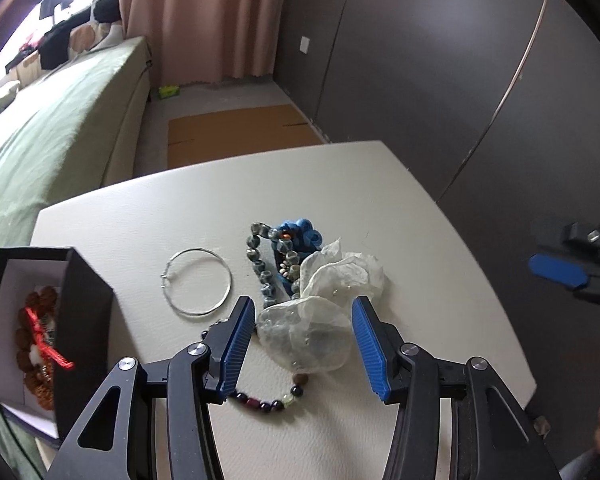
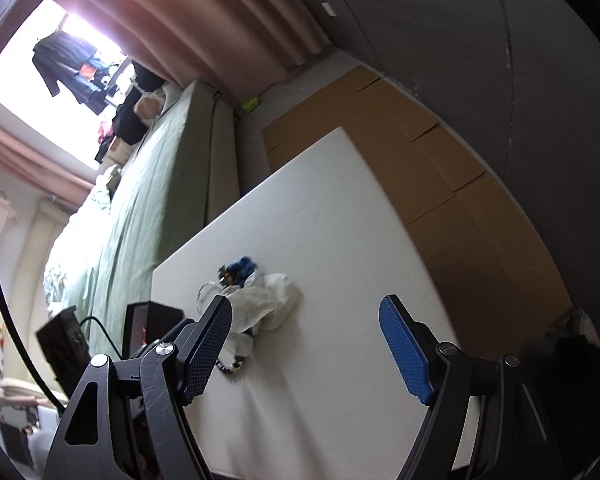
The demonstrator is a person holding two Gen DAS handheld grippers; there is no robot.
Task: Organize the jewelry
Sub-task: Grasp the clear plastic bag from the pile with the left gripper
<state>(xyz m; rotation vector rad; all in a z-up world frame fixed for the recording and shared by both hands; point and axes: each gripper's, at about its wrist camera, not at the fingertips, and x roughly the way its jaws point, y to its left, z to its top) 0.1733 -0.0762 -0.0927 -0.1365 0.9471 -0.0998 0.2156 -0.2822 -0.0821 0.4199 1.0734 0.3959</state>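
- My left tool (image 1: pixel 304 344) tilts down, jaws part open astride a clear plastic bag (image 1: pixel 304 336), seemingly not gripping it.
- My right tool (image 2: pixel 306 348) hangs wide open, holding nothing.
- The jewelry pile (image 1: pixel 284 256) and a hoop (image 1: pixel 198 282) lie on the bench (image 1: pixel 380 200).
- The black box (image 1: pixel 28 332) at the left holds brown beads.

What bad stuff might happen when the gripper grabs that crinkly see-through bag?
1. The clear bag lies on the dark bead bracelet and touches the grey-green bead strand, so lifting it may drag those along.
2. The left gripper is open with the bag between its fingers; thin plastic may slip or tear.
3. The black box sits at the table edge, so a bump might knock it off.
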